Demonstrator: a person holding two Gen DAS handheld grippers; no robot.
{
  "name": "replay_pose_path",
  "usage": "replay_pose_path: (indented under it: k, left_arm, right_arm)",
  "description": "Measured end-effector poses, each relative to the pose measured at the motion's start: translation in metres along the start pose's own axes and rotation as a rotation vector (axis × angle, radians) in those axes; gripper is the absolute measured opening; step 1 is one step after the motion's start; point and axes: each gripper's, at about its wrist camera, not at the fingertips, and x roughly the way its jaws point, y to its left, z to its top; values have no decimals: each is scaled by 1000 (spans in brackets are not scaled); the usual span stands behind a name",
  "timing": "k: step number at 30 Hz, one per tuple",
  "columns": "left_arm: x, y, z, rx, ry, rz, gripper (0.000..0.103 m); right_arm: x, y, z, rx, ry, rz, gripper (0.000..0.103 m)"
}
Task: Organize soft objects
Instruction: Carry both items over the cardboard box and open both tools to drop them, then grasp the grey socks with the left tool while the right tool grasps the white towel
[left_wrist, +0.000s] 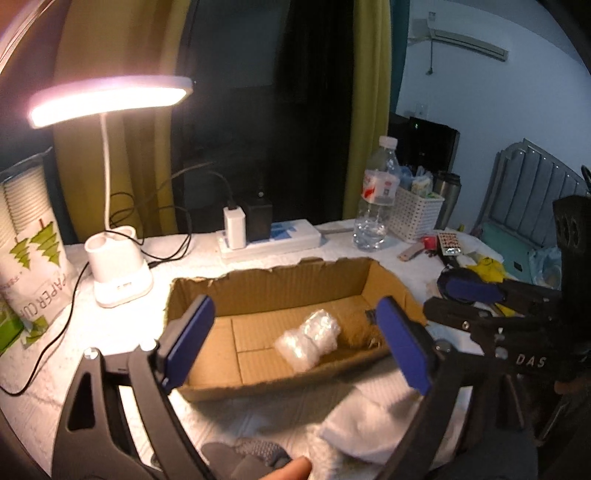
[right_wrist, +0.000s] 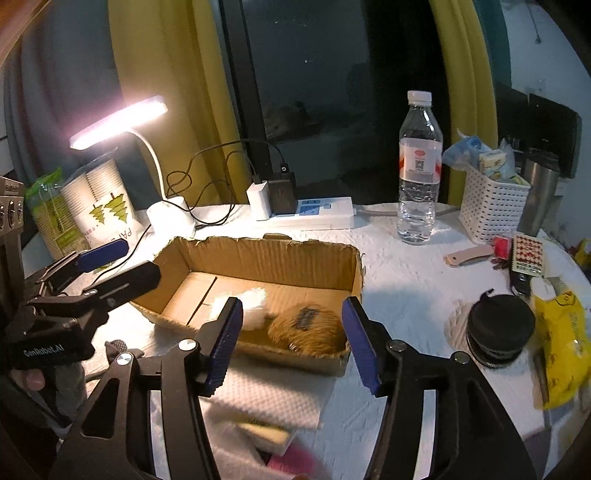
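Both tongs, left (left_wrist: 299, 345) and right (right_wrist: 291, 343), hang apart and empty before the cardboard box (right_wrist: 258, 258), which already gathers a plastic wad (left_wrist: 308, 341) and brown plush (right_wrist: 306, 328); a white cloth (right_wrist: 273, 400) waits beside it.

Both wrist views near cardboard box (left_wrist: 280, 295)

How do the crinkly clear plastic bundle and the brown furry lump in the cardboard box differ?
Colour: the crinkly clear plastic bundle is whitish and translucent; the brown furry lump is tan with a dark patch on top.
Surface: the bundle looks glossy and wrinkled; the lump looks fuzzy and matte.
Position: the bundle sits mid-floor; the lump sits at the box's right end.
Shared: both lie loose on the floor of the torn cardboard box, side by side, ungripped.
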Motion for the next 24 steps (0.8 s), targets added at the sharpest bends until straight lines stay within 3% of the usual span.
replay_pose_path:
  k: [13, 24]
  left_arm:
    - [-51, 4, -30, -20, -34, -6, 91]
    - [-74, 19, -63, -52, -21, -2, 91]
  right_arm:
    - [-40, 19, -35, -9, -13, -35, 59]
    - [-36, 37, -80, -23, 59, -53, 59]
